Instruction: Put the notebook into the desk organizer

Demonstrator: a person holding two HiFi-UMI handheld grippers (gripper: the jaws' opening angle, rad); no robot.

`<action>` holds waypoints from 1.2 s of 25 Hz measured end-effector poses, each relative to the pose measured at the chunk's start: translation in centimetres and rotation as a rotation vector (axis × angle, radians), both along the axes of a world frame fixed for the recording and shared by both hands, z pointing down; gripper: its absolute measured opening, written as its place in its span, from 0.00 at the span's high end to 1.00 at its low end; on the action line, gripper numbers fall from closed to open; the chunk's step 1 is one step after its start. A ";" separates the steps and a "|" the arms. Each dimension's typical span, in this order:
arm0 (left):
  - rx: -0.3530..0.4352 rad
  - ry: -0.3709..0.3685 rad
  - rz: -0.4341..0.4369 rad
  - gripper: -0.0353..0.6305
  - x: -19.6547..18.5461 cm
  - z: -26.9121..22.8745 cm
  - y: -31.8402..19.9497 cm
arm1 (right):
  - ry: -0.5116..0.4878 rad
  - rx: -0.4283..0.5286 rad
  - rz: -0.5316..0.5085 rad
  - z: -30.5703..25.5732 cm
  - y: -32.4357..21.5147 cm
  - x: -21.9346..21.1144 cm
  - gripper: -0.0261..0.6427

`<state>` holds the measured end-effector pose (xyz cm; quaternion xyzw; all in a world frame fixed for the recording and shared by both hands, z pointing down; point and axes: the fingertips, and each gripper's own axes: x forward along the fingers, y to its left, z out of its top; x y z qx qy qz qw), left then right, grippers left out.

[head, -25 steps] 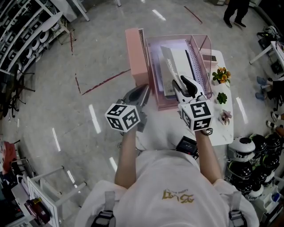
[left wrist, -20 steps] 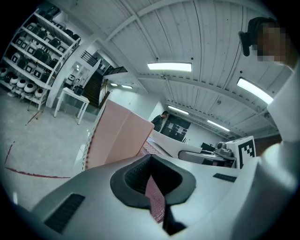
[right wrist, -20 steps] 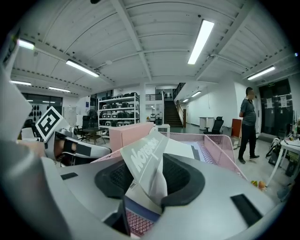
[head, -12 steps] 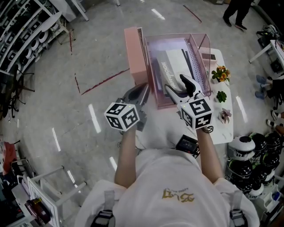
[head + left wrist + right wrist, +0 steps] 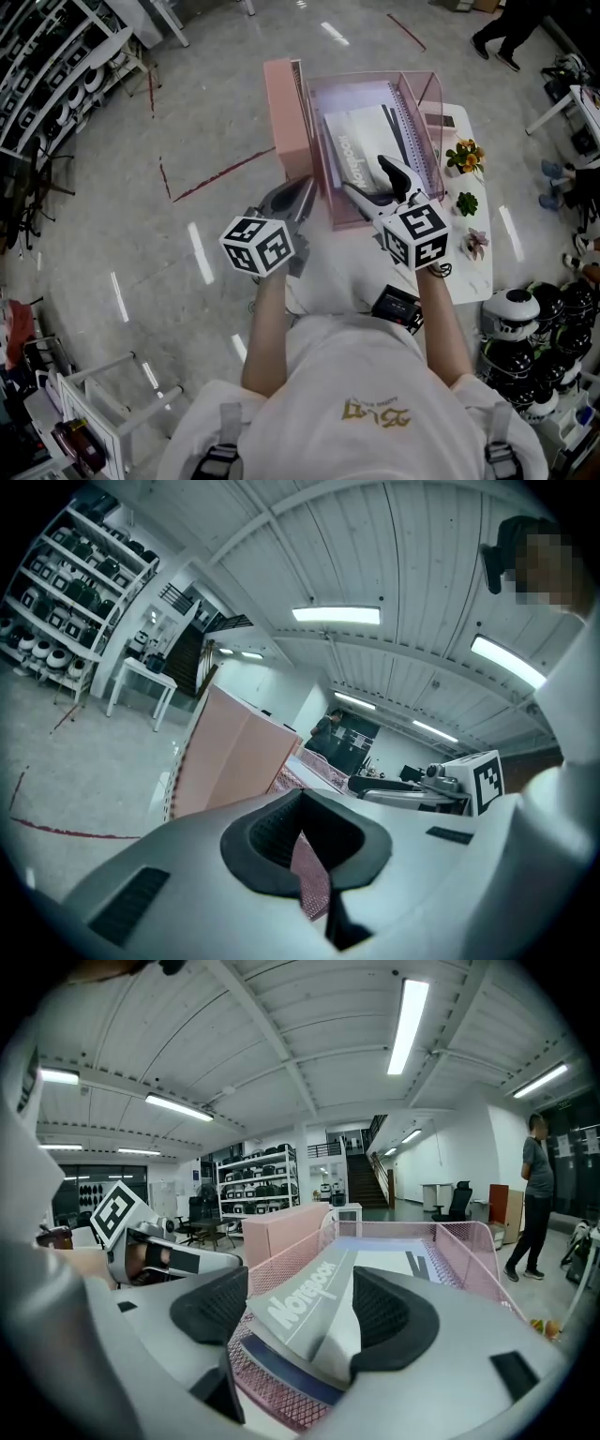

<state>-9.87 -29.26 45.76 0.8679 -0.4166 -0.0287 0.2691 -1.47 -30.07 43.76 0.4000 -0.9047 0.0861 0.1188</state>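
Note:
A grey-and-white notebook (image 5: 361, 150) lies flat inside the pink mesh desk organizer (image 5: 320, 178) on the white table (image 5: 464, 262). My right gripper (image 5: 367, 176) is at the organizer's near end, its jaws opening. The notebook's near edge (image 5: 314, 1302) sits between the black pads (image 5: 211, 1309), with a gap on the left side. The organizer's mesh walls (image 5: 469, 1246) stretch away ahead of it. My left gripper (image 5: 298, 195) hovers left of the organizer's near corner with nothing in it. In its own view the left gripper (image 5: 305, 846) has its jaws together.
A pink box (image 5: 287, 117) stands against the organizer's left side (image 5: 234, 761). Small potted plants (image 5: 468, 157) line the table's right edge, and a black device (image 5: 398, 306) lies near me. Helmets (image 5: 534, 319) are stacked at the right. A person (image 5: 534, 1194) stands beyond.
The notebook, held tilted up a second ago, has dropped flat into the organizer. My right jaws have spread apart and let it go. The left gripper has stayed still.

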 end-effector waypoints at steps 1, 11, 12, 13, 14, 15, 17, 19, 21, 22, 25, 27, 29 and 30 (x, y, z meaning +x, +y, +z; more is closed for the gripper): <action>0.001 0.000 0.000 0.92 0.0 -0.1 0.0 | -0.014 0.022 0.008 -0.5 0.0 0.1 0.45; 0.031 -0.011 -0.019 0.93 -0.4 -1.1 0.9 | -0.053 0.060 0.047 -1.5 1.1 0.7 0.50; 0.035 -0.015 -0.020 0.92 -0.4 -1.2 1.0 | -0.056 0.058 0.050 -1.5 1.3 0.8 0.52; 0.039 -0.020 -0.022 0.93 -0.4 -1.4 1.2 | -0.061 0.056 0.056 -1.5 1.5 0.9 0.53; 0.043 -0.026 -0.022 0.92 -0.3 -1.5 1.3 | -0.066 0.055 0.067 -1.5 1.6 1.2 0.54; 0.047 -0.031 -0.022 0.92 -0.2 -1.6 1.5 | -0.073 0.054 0.080 -1.5 1.8 1.5 0.56; 0.055 -0.039 -0.022 0.92 0.0 -1.9 1.9 | -0.088 0.048 0.100 -1.5 2.3 1.9 0.61; 0.065 -0.045 -0.023 0.92 0.1 -2.2 2.3 | -0.102 0.046 0.118 -1.6 2.9 2.4 0.66; 0.075 -0.050 -0.019 0.92 0.4 -2.3 2.8 | -0.110 0.054 0.138 -1.7 3.6 3.0 0.69; 0.079 -0.053 -0.015 0.93 0.6 -2.4 3.0 | -0.114 0.057 0.149 -1.7 3.9 3.3 0.71; 0.093 -0.068 -0.010 0.92 1.1 -2.7 3.8 | -0.146 0.038 0.193 -1.5 4.7 4.4 0.77; 0.100 -0.076 -0.010 0.92 1.2 -2.8 4.2 | -0.182 0.006 0.229 -1.3 5.2 5.0 0.83; 0.106 -0.079 -0.014 0.92 1.2 -2.9 4.6 | -0.197 -0.005 0.251 -1.2 5.8 5.4 0.89; 0.109 -0.080 -0.018 0.92 1.2 -3.0 4.7 | -0.191 -0.004 0.258 -1.1 6.0 5.5 0.93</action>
